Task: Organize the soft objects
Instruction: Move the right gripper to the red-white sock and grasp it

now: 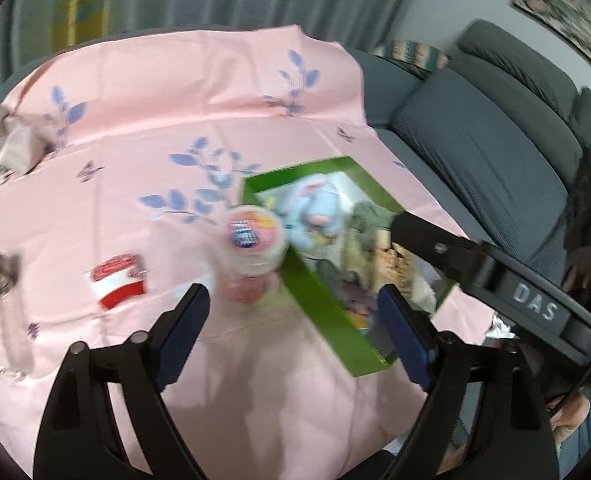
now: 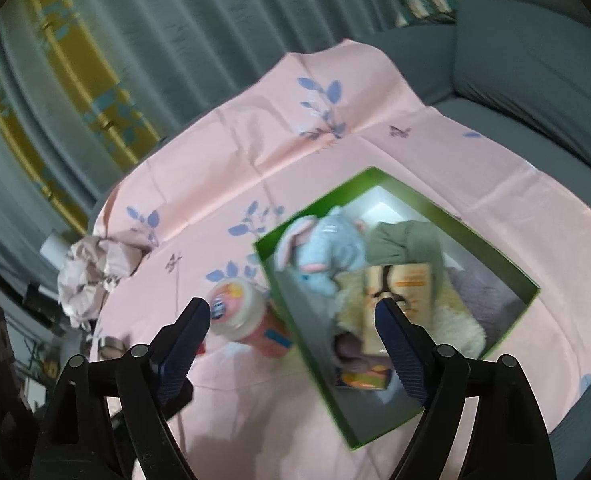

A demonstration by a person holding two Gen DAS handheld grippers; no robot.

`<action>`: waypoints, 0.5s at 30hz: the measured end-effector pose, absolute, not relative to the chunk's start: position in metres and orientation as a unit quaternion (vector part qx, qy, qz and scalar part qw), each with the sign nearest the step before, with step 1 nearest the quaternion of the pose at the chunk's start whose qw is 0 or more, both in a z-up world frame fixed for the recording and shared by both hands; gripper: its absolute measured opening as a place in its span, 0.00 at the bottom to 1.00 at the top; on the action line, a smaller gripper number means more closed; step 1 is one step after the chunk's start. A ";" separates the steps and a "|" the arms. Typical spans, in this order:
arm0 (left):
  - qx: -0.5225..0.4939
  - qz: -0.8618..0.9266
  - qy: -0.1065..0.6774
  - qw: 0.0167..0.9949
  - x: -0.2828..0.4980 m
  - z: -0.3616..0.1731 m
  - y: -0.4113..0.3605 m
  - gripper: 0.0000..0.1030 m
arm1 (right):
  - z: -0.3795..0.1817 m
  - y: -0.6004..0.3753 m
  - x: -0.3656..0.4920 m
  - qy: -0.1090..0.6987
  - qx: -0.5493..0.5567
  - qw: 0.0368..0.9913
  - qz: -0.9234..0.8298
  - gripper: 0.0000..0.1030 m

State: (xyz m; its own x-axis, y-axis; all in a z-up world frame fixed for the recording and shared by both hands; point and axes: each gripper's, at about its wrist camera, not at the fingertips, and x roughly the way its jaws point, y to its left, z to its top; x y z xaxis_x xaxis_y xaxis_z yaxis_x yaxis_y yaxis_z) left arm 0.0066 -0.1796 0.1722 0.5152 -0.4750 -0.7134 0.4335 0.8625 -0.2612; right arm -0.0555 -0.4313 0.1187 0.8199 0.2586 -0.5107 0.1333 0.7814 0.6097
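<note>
A green box [image 1: 315,300] [image 2: 295,320] lies on the pink floral cloth [image 1: 175,92] [image 2: 255,152]. In it are a light blue plush elephant [image 1: 315,208] [image 2: 327,252], an olive green cloth [image 1: 369,216] [image 2: 407,240], a cream fluffy item [image 2: 455,320] and an orange packet [image 2: 411,284]. A crumpled pale pink cloth [image 1: 3,140] [image 2: 91,276] lies at the cloth's far left. My left gripper [image 1: 293,324] is open and empty above the table beside the box. My right gripper [image 2: 291,336] [image 1: 435,248] is open and empty over the box.
A round pink container with a colourful lid [image 1: 251,248] [image 2: 243,316] stands against the box's left side. A red and white packet [image 1: 115,284] and a clear glass bottle [image 1: 3,312] lie at the left. A grey sofa [image 1: 487,140] [image 2: 535,60] runs behind and to the right.
</note>
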 end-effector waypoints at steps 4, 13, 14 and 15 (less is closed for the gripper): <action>-0.036 -0.224 0.414 0.882 0.007 0.171 -0.148 0.87 | 0.129 -0.410 -0.055 0.294 0.307 0.903 0.058 0.84; -0.085 -0.128 0.437 0.886 0.012 0.142 -0.078 0.87 | 0.138 -0.366 -0.045 0.301 0.282 0.904 0.112 0.84; -0.088 -0.120 0.439 0.886 0.013 0.138 -0.071 0.87 | 0.140 -0.359 -0.045 0.302 0.277 0.905 0.119 0.84; -0.089 -0.114 0.439 0.887 0.013 0.137 -0.067 0.87 | 0.142 -0.352 -0.043 0.303 0.273 0.904 0.126 0.84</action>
